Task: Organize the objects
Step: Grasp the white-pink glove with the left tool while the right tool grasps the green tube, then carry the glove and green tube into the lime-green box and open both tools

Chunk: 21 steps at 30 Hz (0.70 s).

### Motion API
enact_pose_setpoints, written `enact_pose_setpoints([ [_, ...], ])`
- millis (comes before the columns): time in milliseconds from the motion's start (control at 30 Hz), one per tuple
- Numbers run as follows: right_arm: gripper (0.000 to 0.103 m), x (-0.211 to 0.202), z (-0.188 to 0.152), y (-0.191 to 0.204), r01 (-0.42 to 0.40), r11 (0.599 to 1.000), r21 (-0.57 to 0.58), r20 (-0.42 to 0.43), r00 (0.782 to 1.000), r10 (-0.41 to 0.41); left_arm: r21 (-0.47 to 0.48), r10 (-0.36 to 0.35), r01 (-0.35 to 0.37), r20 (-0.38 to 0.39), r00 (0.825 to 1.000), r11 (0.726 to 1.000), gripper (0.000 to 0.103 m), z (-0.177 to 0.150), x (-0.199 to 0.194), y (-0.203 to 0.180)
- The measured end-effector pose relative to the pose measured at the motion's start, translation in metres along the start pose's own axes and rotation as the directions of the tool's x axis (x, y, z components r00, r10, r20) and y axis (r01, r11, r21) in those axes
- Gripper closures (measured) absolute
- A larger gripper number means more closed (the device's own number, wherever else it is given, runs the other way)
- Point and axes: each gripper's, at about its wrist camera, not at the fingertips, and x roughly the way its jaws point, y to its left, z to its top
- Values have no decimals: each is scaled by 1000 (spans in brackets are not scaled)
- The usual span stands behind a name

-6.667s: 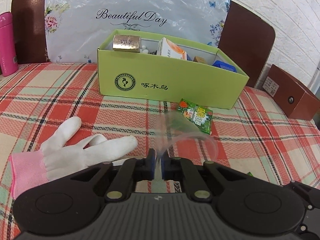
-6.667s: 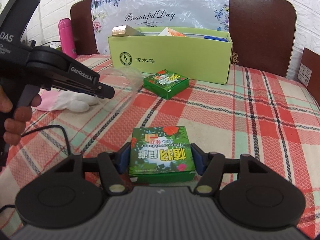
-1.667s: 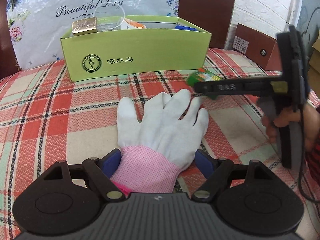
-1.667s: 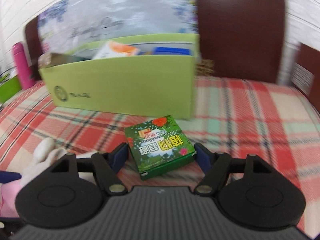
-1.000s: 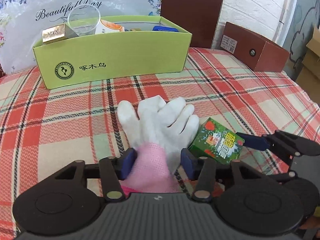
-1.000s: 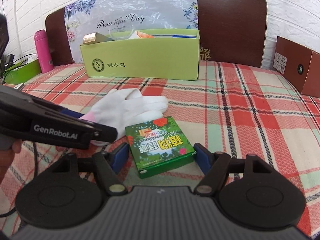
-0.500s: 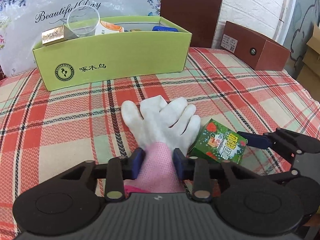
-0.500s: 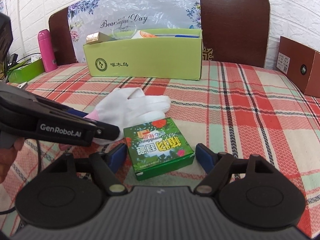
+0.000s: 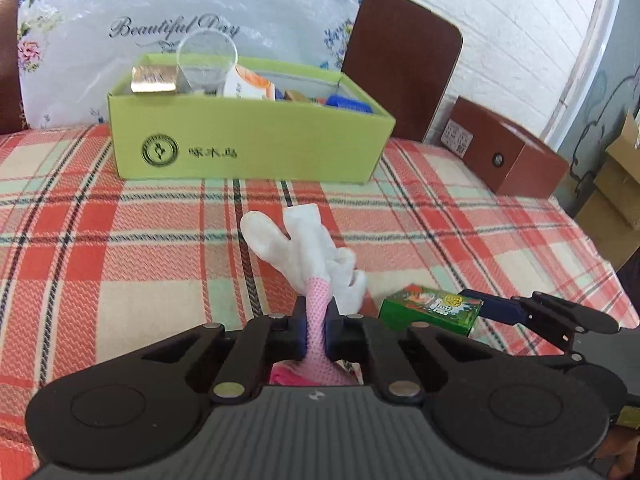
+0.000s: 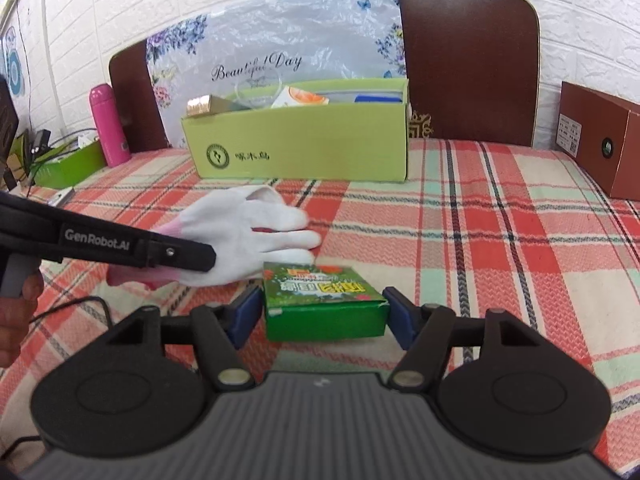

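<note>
Bin (image 9: pixel 256 152) part-filled. L gripper (image 9: pixel 316 334) clamps glove (image 9: pixel 304 252) cuff; R gripper (image 10: pixel 320 316) closing round green box (image 10: pixel 320 300), pads not touching. Both items left to bin.

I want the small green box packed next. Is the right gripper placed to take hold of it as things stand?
Probably yes. The small green box lies between the closing jaws of the right gripper, nothing blocking; the white glove, pinched by the left gripper, lies just beside it.
</note>
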Motion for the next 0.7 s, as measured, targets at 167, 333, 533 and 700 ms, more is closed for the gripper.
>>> enact_pose_setpoints([
  [167,39,-10,15,1,-4,1000,-18,47,999,5,-8,-7,8,58,998,1000,97,16,-18,0],
  [333,39,-14,28,1,-1,999,-37,87,996,5,3,-13,13,109,994,1000,97,32,-31,-3],
  [533,39,-15,55,-2,2,998,-61,155,988,8,22,-19,15,160,987,1000,97,56,-38,-7],
  [700,39,-3,90,-7,23,996,-88,234,972,-2,22,-13,8,207,978,1000,97,84,-35,-6],
])
